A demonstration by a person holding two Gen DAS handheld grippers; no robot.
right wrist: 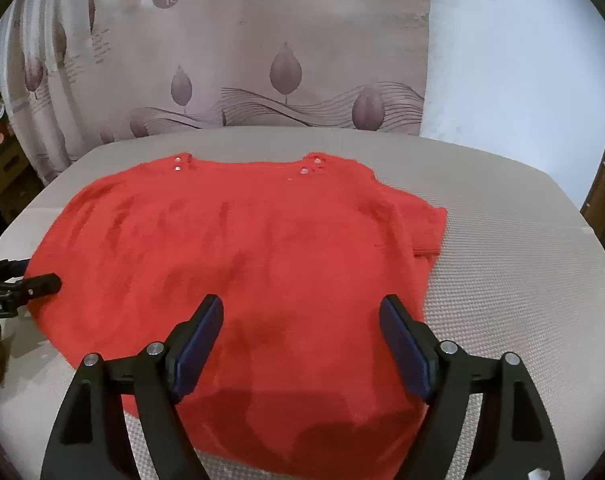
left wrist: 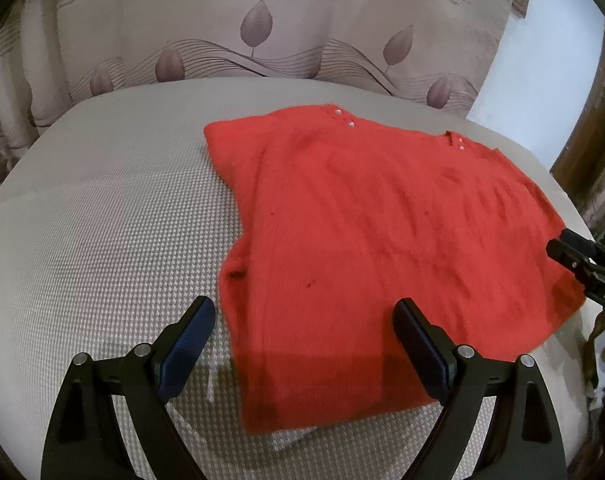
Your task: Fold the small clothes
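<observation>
Red top (right wrist: 238, 264) lies flat on the padded table (right wrist: 522, 280), neckline and small pale buttons (right wrist: 177, 163) toward the patterned curtain (right wrist: 262, 60), hem toward the cameras; one short sleeve (right wrist: 426, 228) lies spread out from the top on the right-hand side; left gripper (left wrist: 304, 344) hangs above the top's hem corner, jaws wide apart, nothing between the pads; right gripper (right wrist: 302, 340) hangs over the hem's middle part, jaws apart, not pressing on the cloth. Risks, as judged: knit looks soft and fuzzy, so a pinch taken from above could catch only the upper layer and leave the back layer on the table, giving a skewed fold; a shallow bite at the hem edge could slip free mid-lift; uneven lifting by the two grippers would drag the top across the textured table cover and wrinkle it; the spread sleeve could trail outside the fold. Hard to tell: the hem's nearest edge sits behind the gripper bodies and in their shadow; whether either gripper's fingertips touch the cloth cannot be told; fisheye bends the top's outline, so its true shape is uncertain; the far sleeve in the right wrist view is partly behind the left gripper.
</observation>
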